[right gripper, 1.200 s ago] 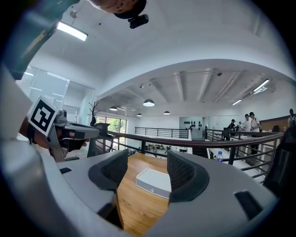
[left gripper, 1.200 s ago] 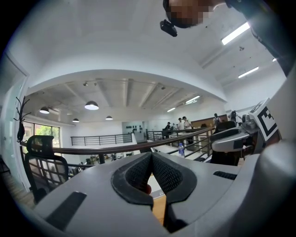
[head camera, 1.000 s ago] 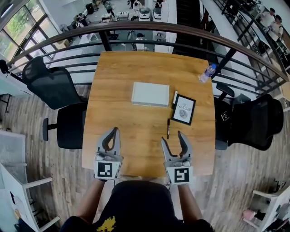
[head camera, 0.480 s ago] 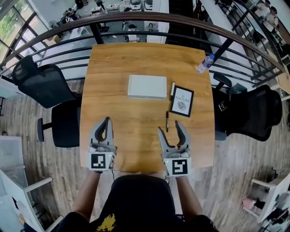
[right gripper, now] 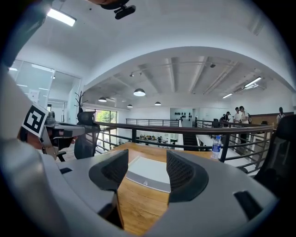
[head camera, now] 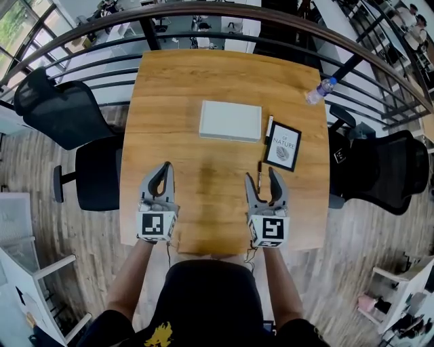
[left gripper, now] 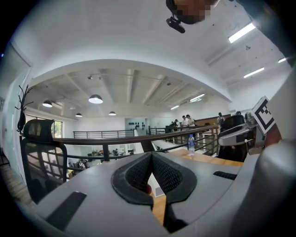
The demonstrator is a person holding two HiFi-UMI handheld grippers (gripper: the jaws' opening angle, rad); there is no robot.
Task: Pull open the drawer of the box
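The flat white box (head camera: 230, 120) lies shut in the middle of the wooden table (head camera: 203, 74). In the right gripper view the box (right gripper: 147, 172) shows its near drawer front between the jaws, some way ahead. My left gripper (head camera: 165, 167) hovers over the table's near left part, well short of the box, its jaws closed together (left gripper: 151, 157) with nothing between them. My right gripper (head camera: 261, 175) is at the near right with its jaws apart (right gripper: 147, 162) and empty, beside a black pen (head camera: 259, 173).
A black-framed picture (head camera: 283, 146) and a white marker (head camera: 269, 129) lie right of the box. A water bottle (head camera: 319, 90) stands at the far right corner. Black office chairs (head camera: 64, 108) flank the table, and a railing (head camera: 224, 10) runs behind it.
Both grippers have crept slightly forward over the table; the right one is now alongside the pen. Jaw openings look unchanged. The head view shifted a little.
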